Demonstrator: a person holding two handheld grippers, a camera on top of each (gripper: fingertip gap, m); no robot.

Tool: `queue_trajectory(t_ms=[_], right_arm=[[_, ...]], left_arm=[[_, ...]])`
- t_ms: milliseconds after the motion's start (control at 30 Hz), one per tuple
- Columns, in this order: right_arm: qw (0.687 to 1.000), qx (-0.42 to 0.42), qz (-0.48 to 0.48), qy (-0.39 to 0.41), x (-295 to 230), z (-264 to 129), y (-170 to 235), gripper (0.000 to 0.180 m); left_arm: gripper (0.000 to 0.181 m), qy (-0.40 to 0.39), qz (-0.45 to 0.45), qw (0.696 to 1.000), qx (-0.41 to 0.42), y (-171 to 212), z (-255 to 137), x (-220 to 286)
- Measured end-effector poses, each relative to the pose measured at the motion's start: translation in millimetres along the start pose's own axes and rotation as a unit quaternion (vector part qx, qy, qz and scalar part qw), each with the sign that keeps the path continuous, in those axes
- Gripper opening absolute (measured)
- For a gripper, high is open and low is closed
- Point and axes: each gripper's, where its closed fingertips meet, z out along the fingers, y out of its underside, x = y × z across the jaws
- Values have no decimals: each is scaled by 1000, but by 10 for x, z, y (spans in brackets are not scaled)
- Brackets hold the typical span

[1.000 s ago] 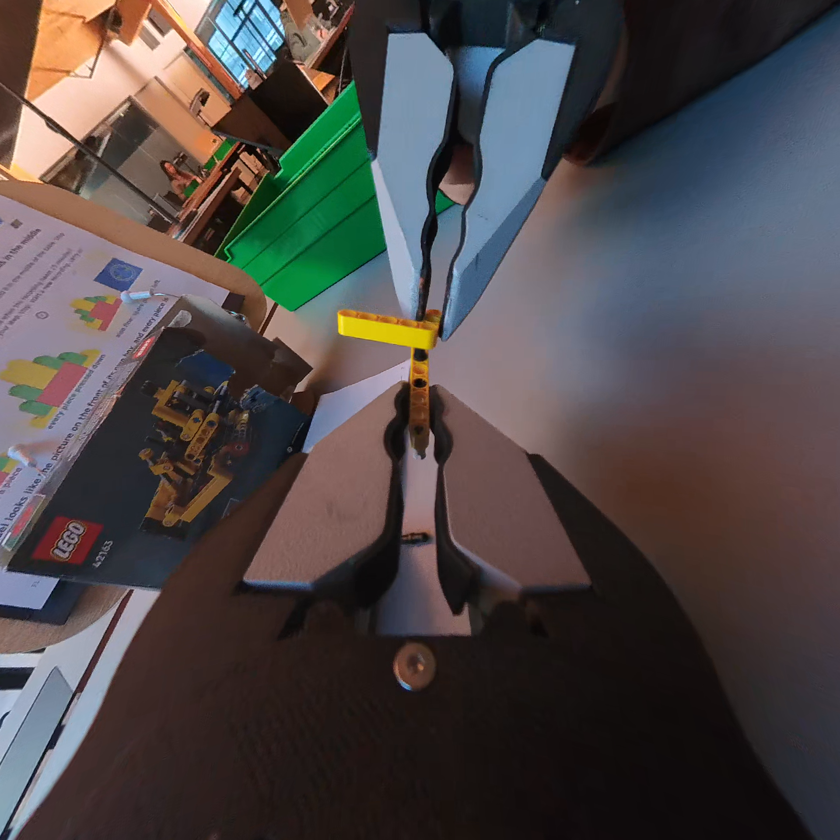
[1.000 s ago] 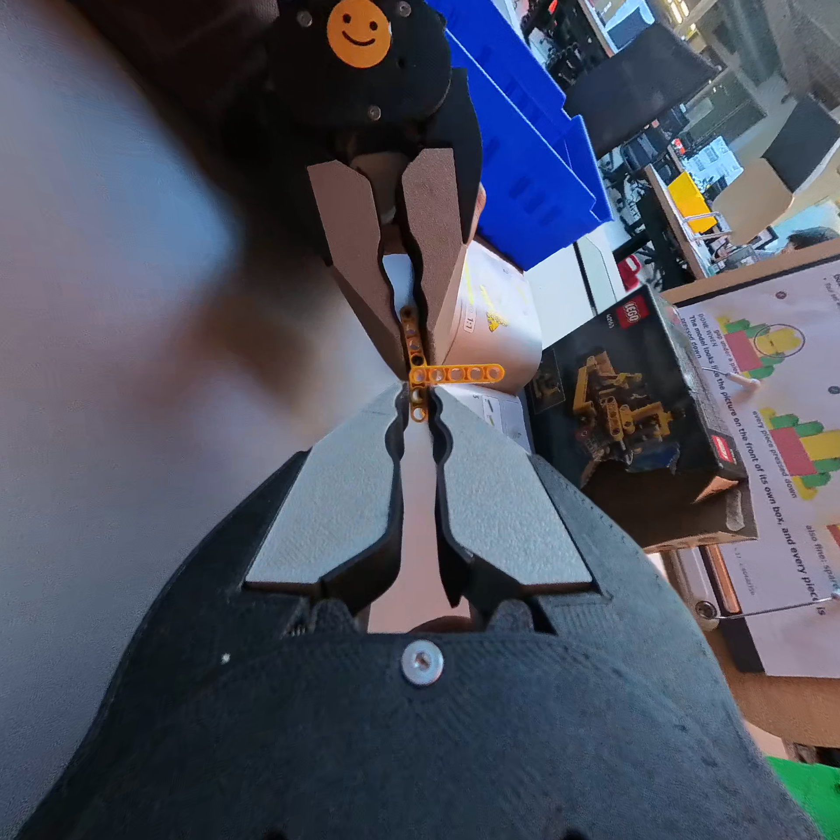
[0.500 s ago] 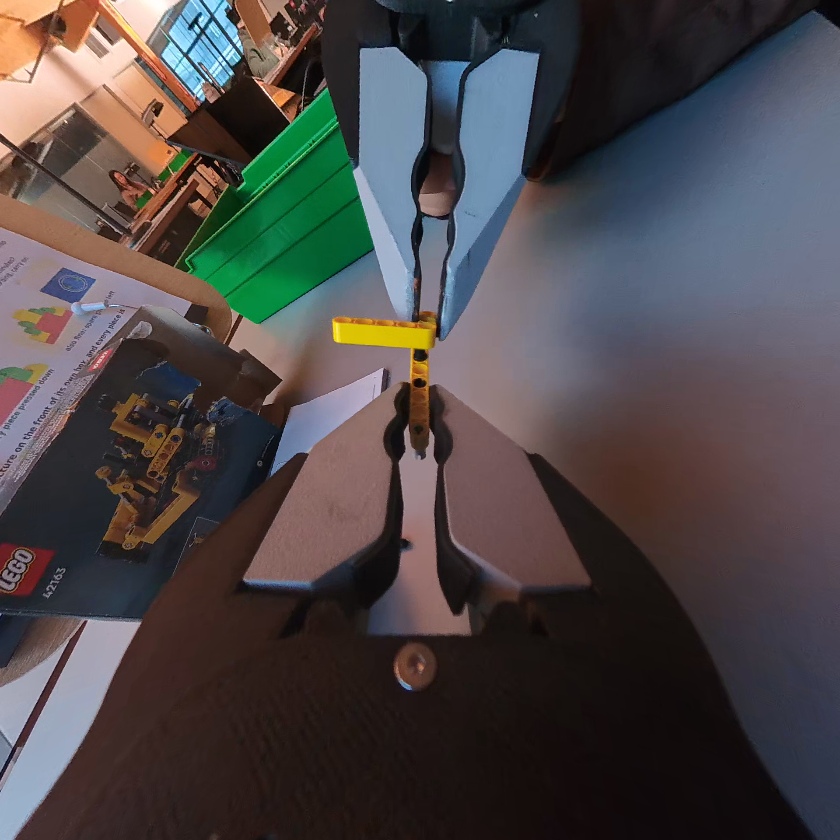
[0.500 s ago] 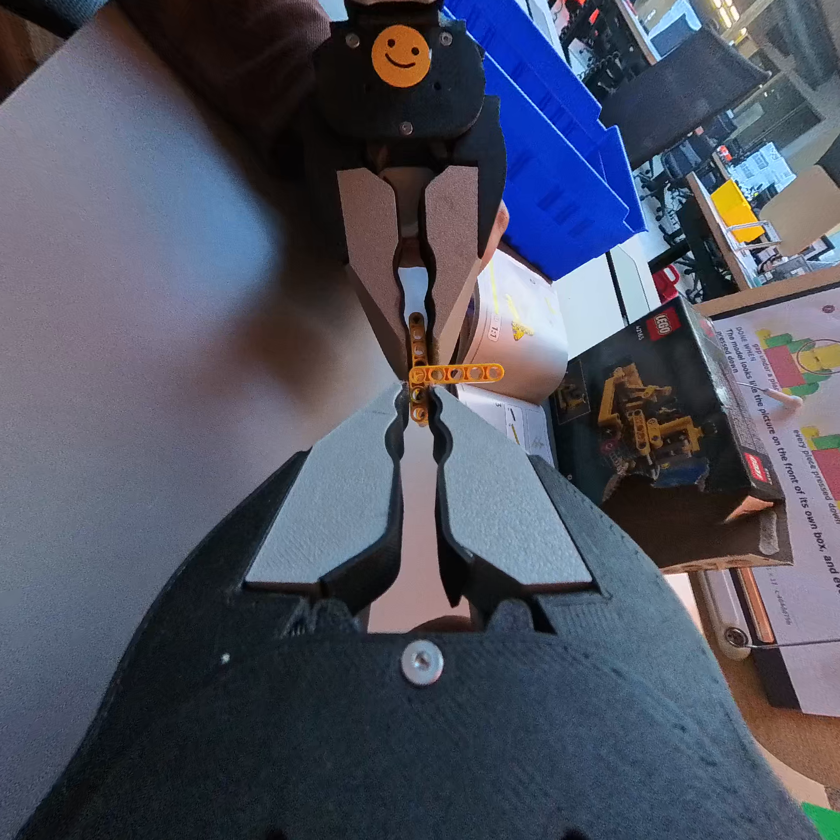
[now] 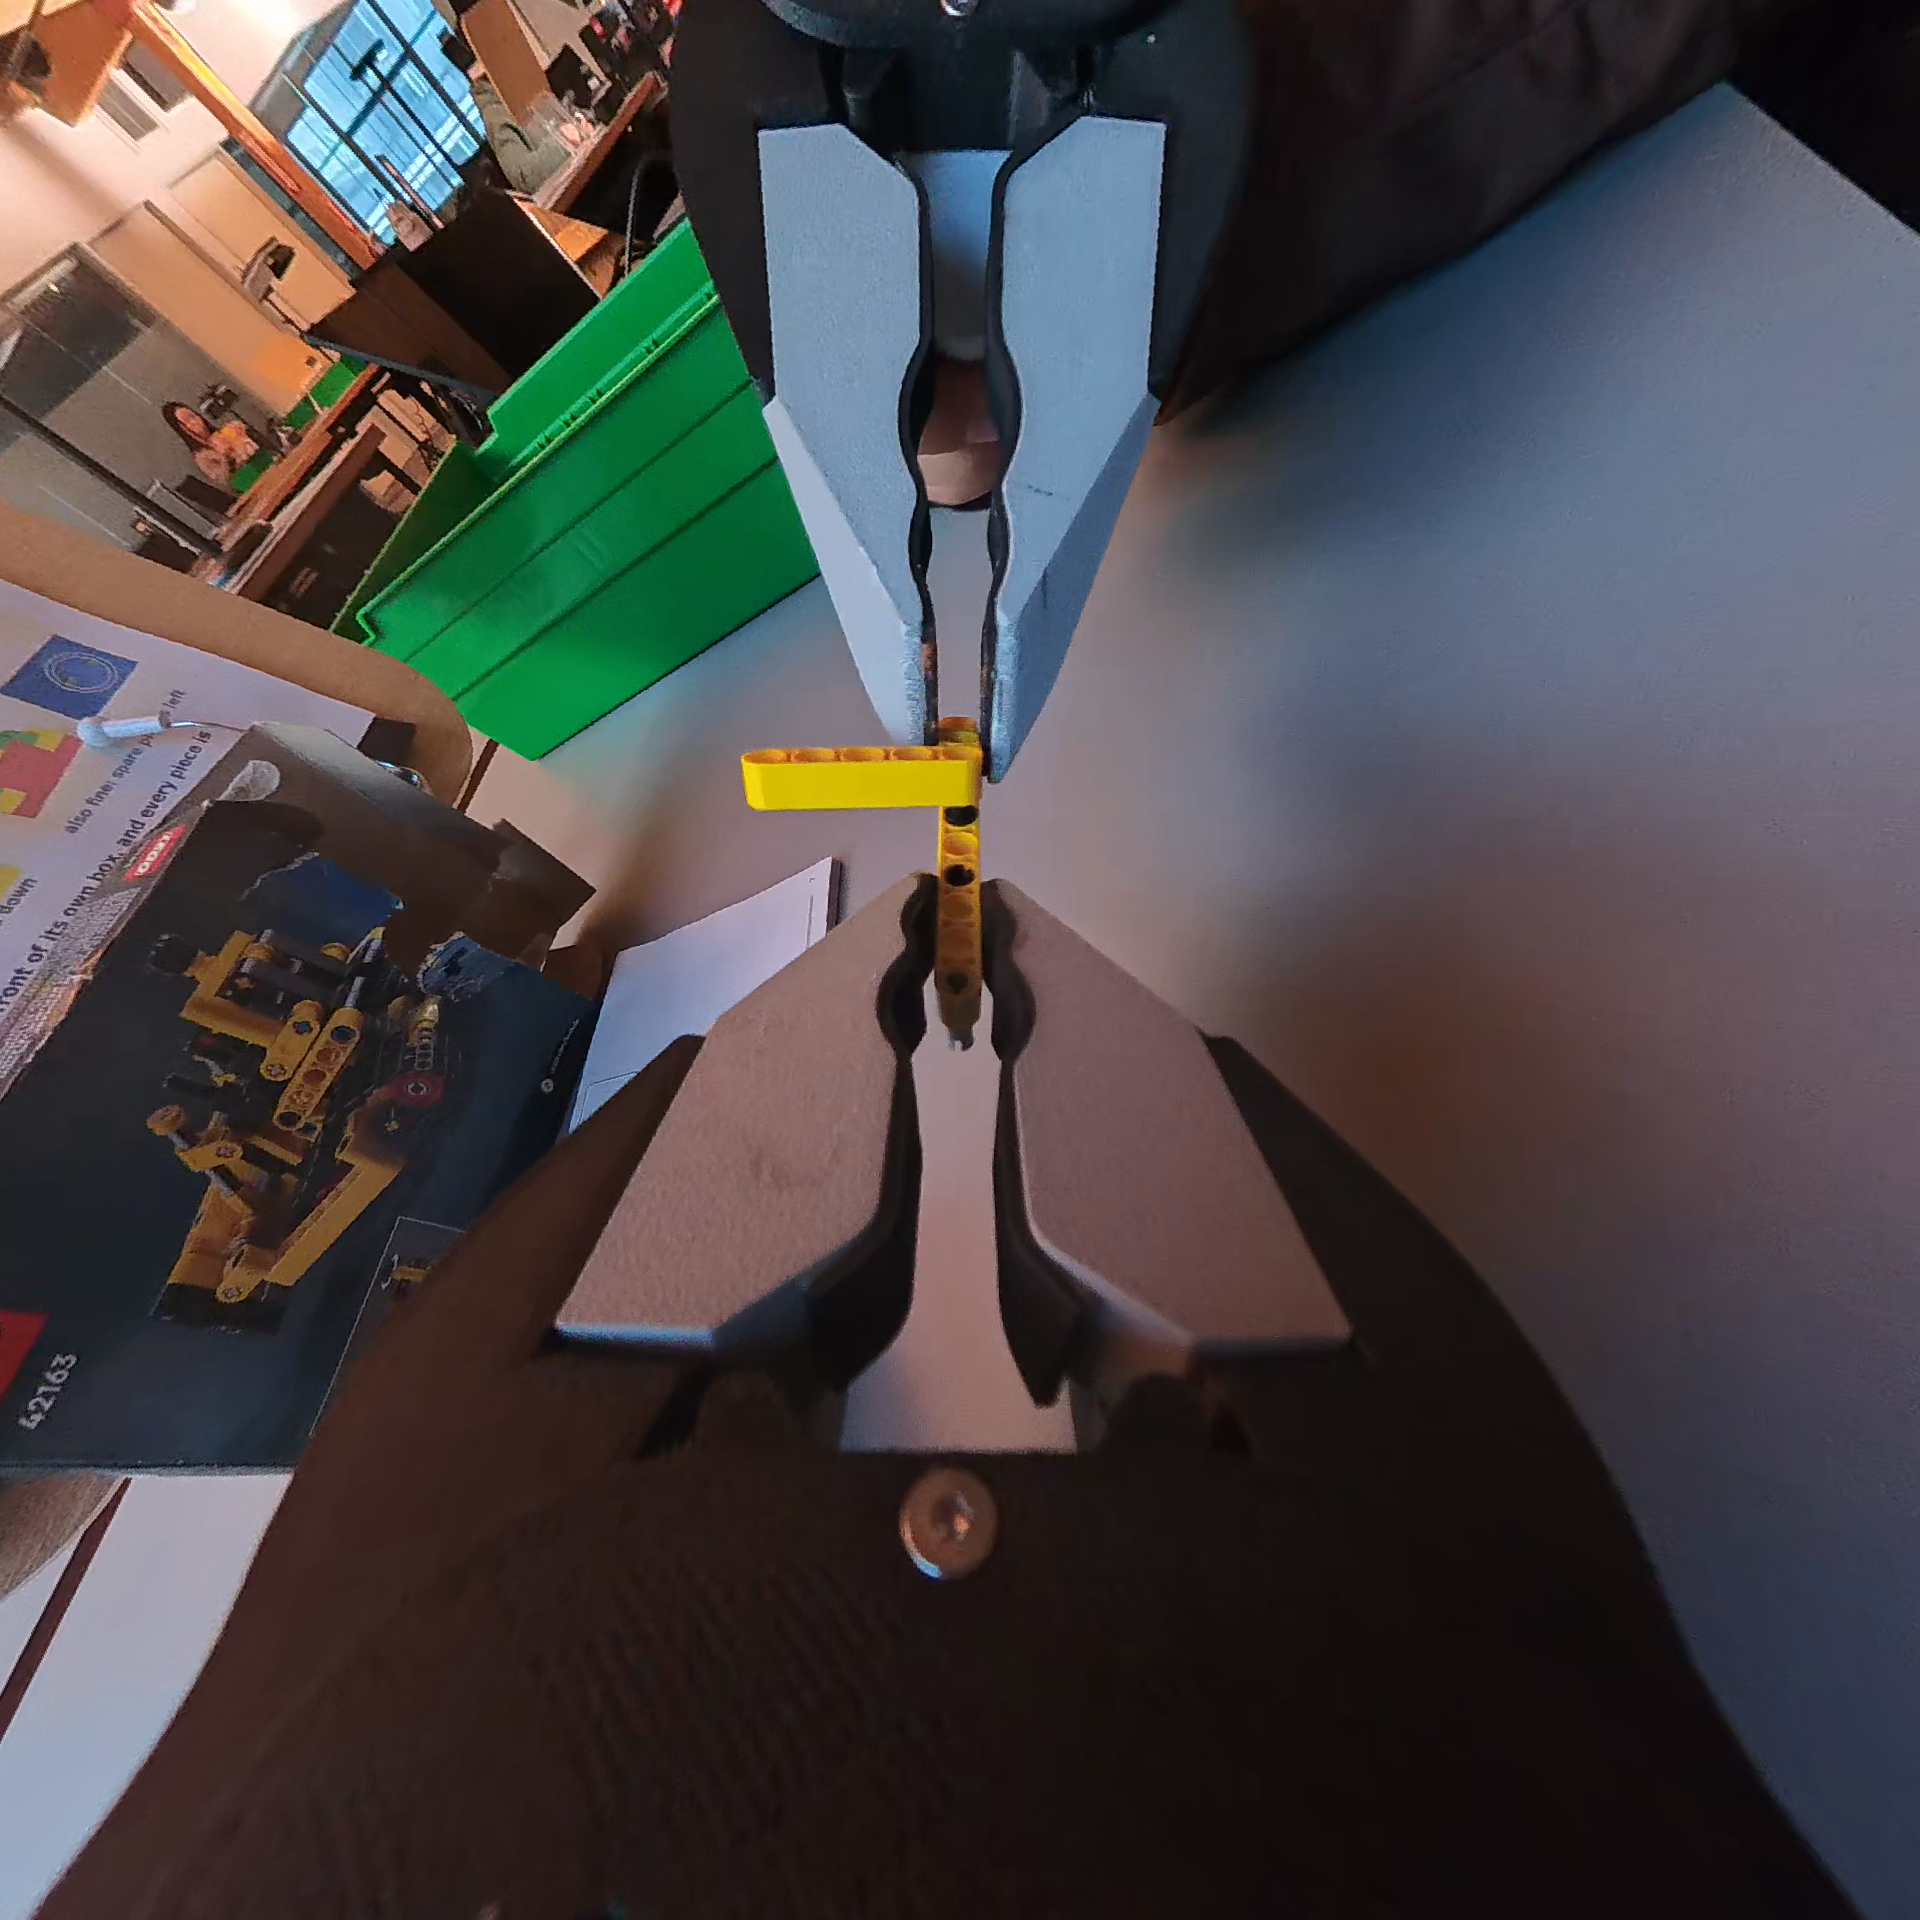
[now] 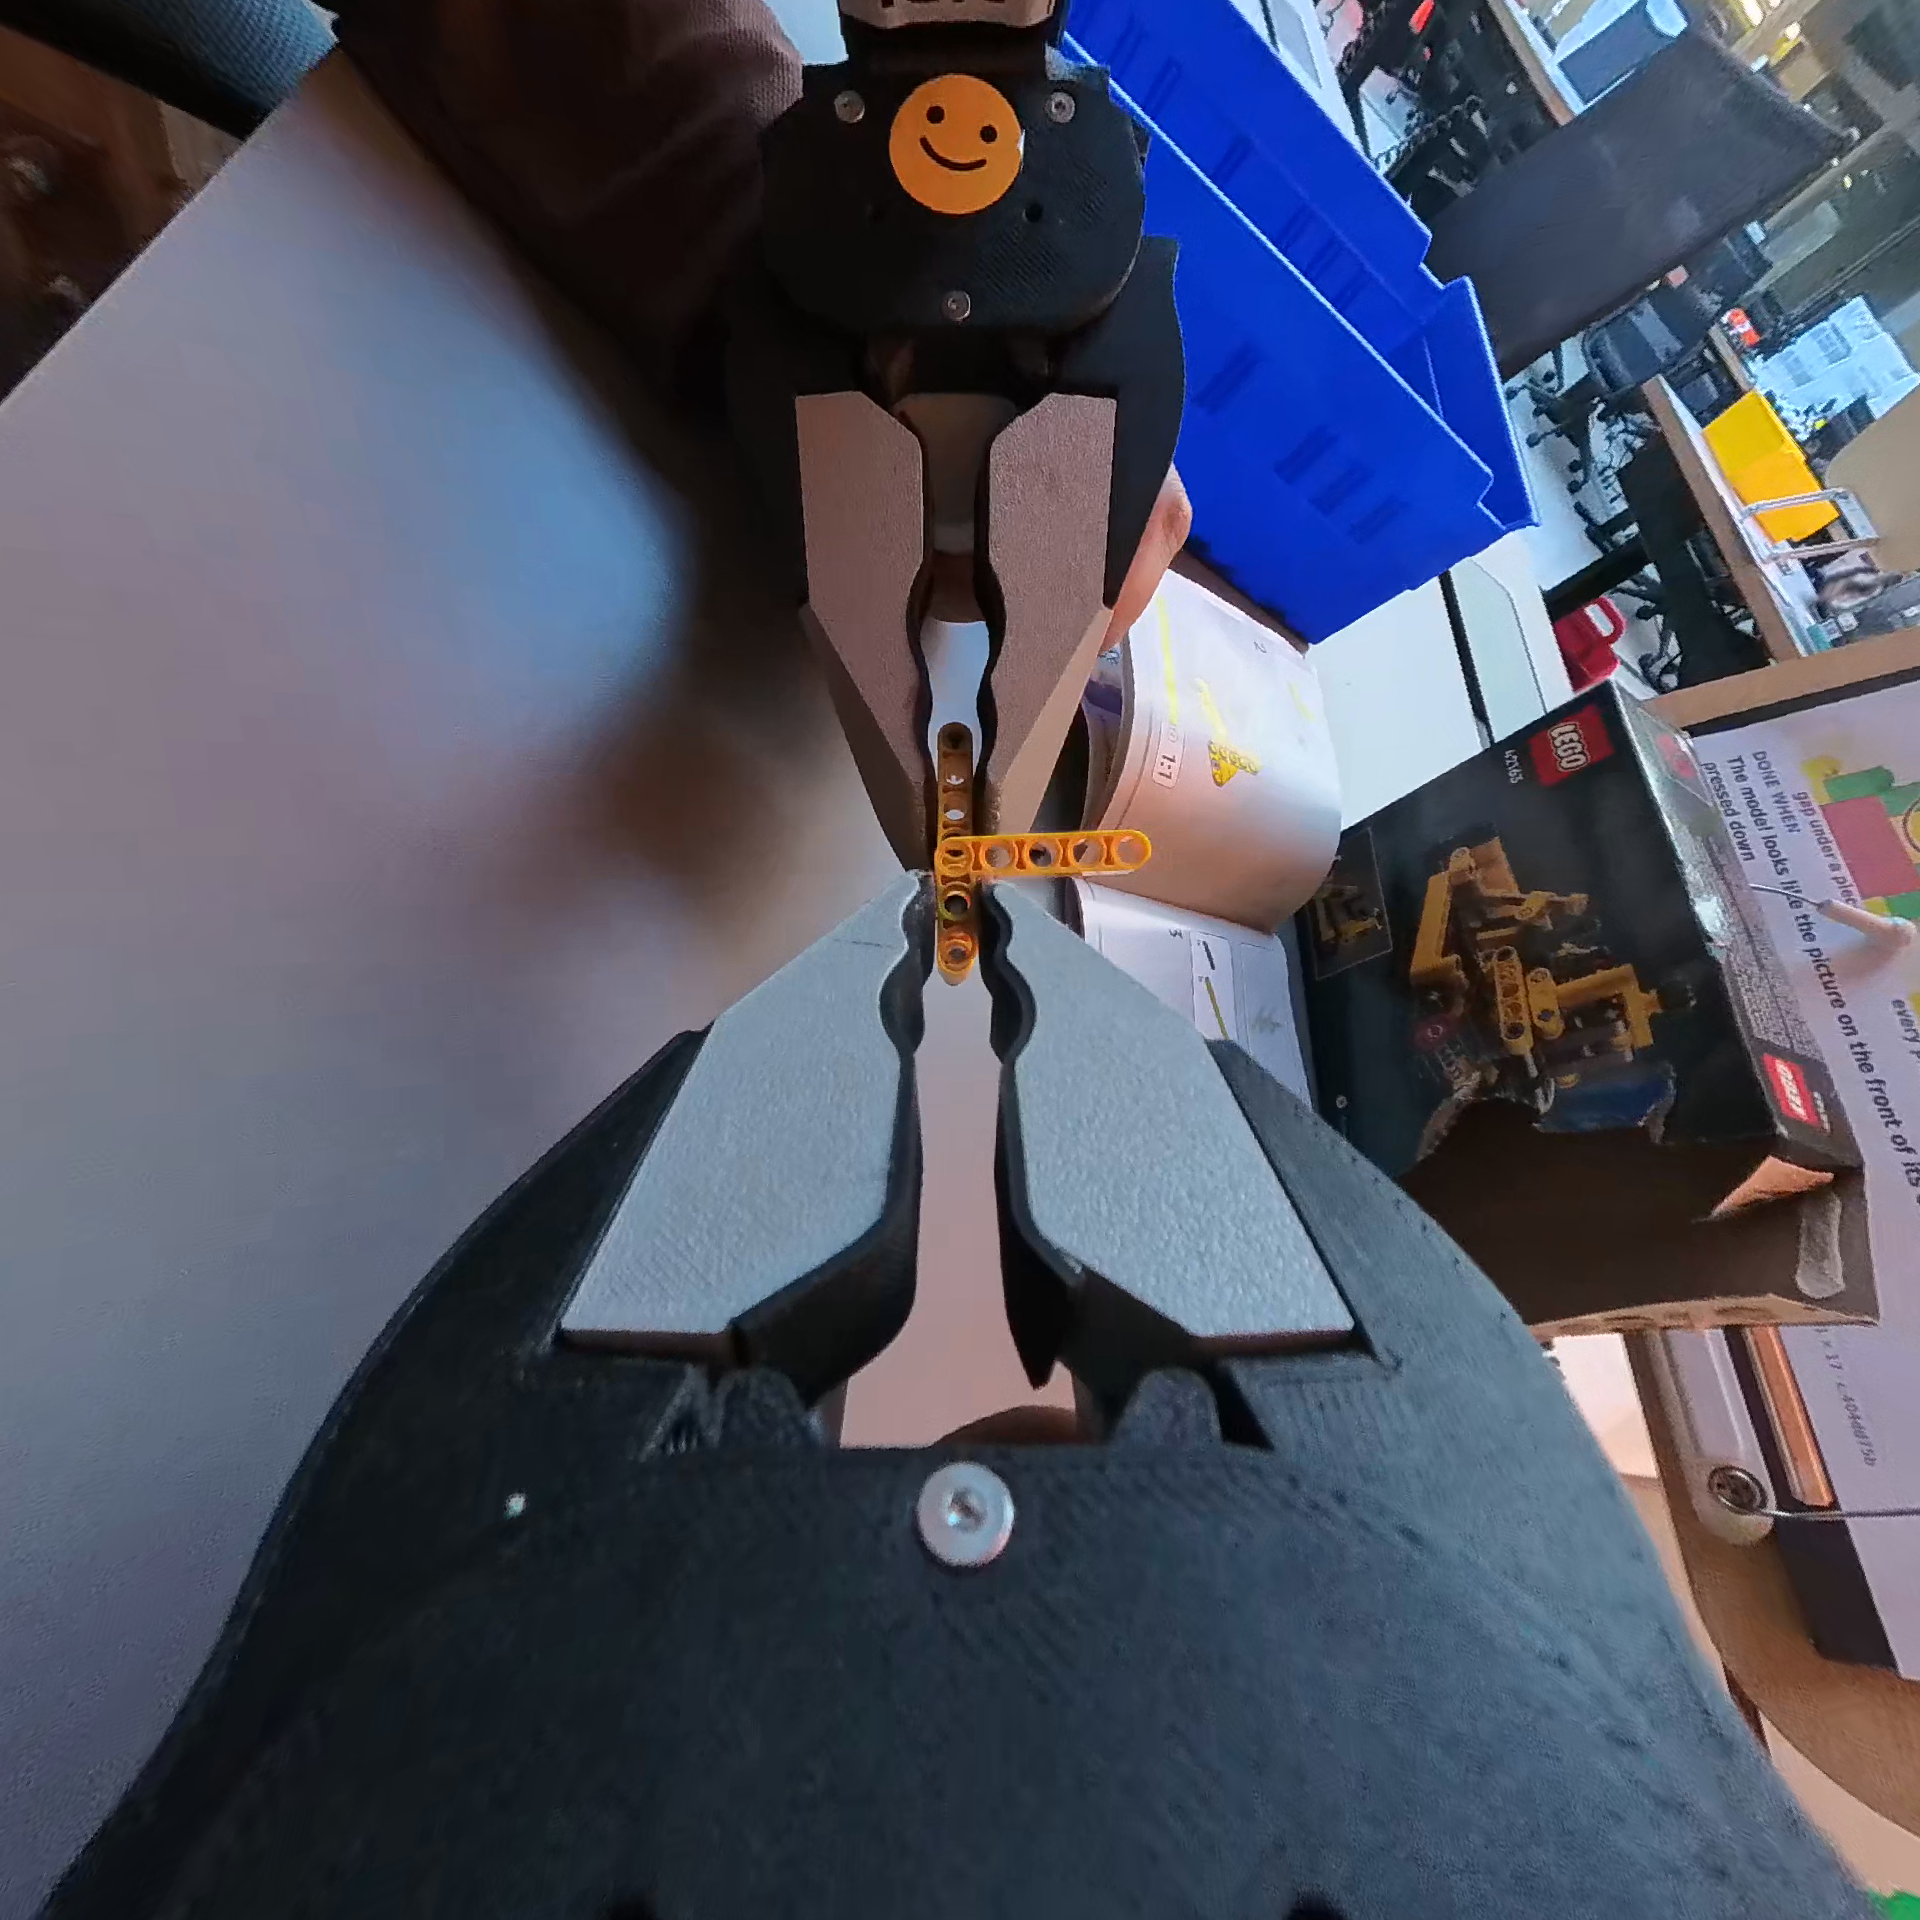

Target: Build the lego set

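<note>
A pale grey table fills the foreground, lit cool on one side and warm orange on the other, with green bins stacked at its far edge in the left wrist view and blue bins in the right wrist view. Beyond the green bins stand dark desks, cream walls with orange trim and a bright gridded window. Past the blue bins the room holds a black office chair, more desks and a yellow box.
</note>
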Motion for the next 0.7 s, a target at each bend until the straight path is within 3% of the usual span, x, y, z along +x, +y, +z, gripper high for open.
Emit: queue_trajectory(t_ms=[200,400,533,700], right_arm=[[1000,-4,-10,2,-11,-16,-34,5],[998,49,27,-13,24,-123,-169,5],[999,35,-8,5,71,-199,-159,5],[997,64,35,-4,149,-318,-185,5]], left_arm=[[5,10,-9,1000,11,-30,-16,14],[5,19,-14,999,22,-73,-24,41],[5,18,-13,999,25,-78,-31,38],[5,20,-22,999,30,-101,-36,37]])
